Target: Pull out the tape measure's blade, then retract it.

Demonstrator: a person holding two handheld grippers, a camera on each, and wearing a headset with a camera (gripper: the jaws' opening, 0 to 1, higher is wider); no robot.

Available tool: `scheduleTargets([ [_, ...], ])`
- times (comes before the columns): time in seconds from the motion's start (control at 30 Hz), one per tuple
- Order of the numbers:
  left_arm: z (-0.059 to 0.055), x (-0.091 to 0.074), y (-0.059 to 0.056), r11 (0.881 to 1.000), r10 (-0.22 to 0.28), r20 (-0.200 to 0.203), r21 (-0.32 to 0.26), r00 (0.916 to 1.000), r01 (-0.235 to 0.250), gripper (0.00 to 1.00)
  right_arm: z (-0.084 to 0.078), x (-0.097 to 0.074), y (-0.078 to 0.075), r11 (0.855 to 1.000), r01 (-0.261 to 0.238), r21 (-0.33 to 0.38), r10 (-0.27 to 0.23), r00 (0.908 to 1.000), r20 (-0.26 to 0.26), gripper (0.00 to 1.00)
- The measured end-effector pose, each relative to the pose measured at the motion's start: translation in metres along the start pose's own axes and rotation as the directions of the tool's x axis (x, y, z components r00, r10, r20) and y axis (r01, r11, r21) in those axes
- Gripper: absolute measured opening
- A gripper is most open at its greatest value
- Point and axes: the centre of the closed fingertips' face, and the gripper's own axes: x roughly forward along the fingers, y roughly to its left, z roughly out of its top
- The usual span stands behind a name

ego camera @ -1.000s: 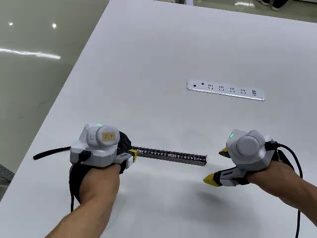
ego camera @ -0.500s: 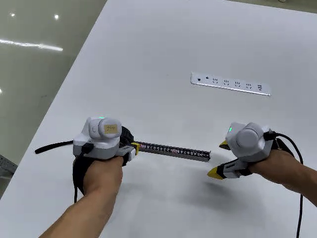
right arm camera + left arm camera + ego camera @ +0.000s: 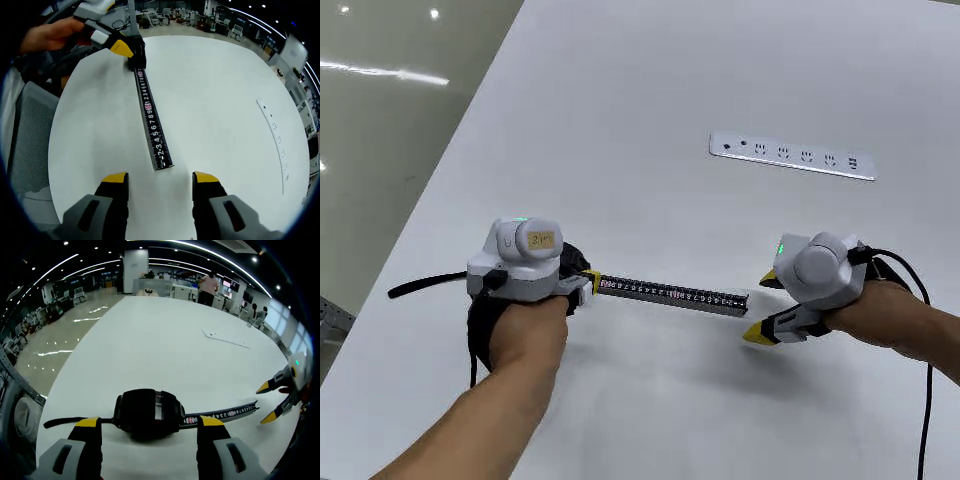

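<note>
White tabletop [image 3: 720, 80] runs wide around your work, with a polished floor off its left edge. The tape measure [image 3: 148, 412] sits near your side of it: a black case, with its blade [image 3: 670, 295] drawn part-way out and lying flat, pointing toward your right hand.

Your left gripper [image 3: 150, 422] straddles the case with its fingers spread wide. A sliver of tabletop shows between each finger and the case, so I read this as bracketing, not clamping. Your right gripper [image 3: 160, 179] is empty, with its fingers moderately apart. The blade's tip lies just ahead of the gap between them, not touching either one.

The step in hand looks like taking that tip:
- Bring the right fingers forward in line with the blade so the end enters the gap squarely, then close on the flat of it near the end.
- Firm up the left side on the case first, or it will likely slide.
- Pull straight along the blade's own line and low to the surface, since a sideways tug could kink it.
- On the return, walk the tip back rather than letting it snap.

A black strap [image 3: 425, 285] trails left of the case, and a power strip [image 3: 790, 157] lies well clear.
</note>
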Motion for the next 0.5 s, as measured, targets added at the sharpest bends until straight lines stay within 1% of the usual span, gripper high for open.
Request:
scheduleTargets([
  [0.13,0.0018,0.0009,0.0008,1.000,0.003,0.003,-0.010,1.0000,-0.003,0.75,0.0017,0.0034,-0.0002,1.000,-0.020,-0.016,0.020,0.9998,0.006,0.49],
  [0.4,0.0002,0.0057,0.0025,1.000,0.009,-0.005,-0.010,1.0000,-0.009,0.73,0.0054,0.0090,-0.0019,0.998,-0.041,-0.053,0.042,0.9991,0.008,0.46],
  [0.5,0.0007,0.0076,0.0031,1.000,0.008,-0.006,-0.014,0.9999,-0.008,0.73,0.0072,0.0101,-0.0020,0.996,-0.050,-0.071,0.051,0.9986,0.013,0.43],
])
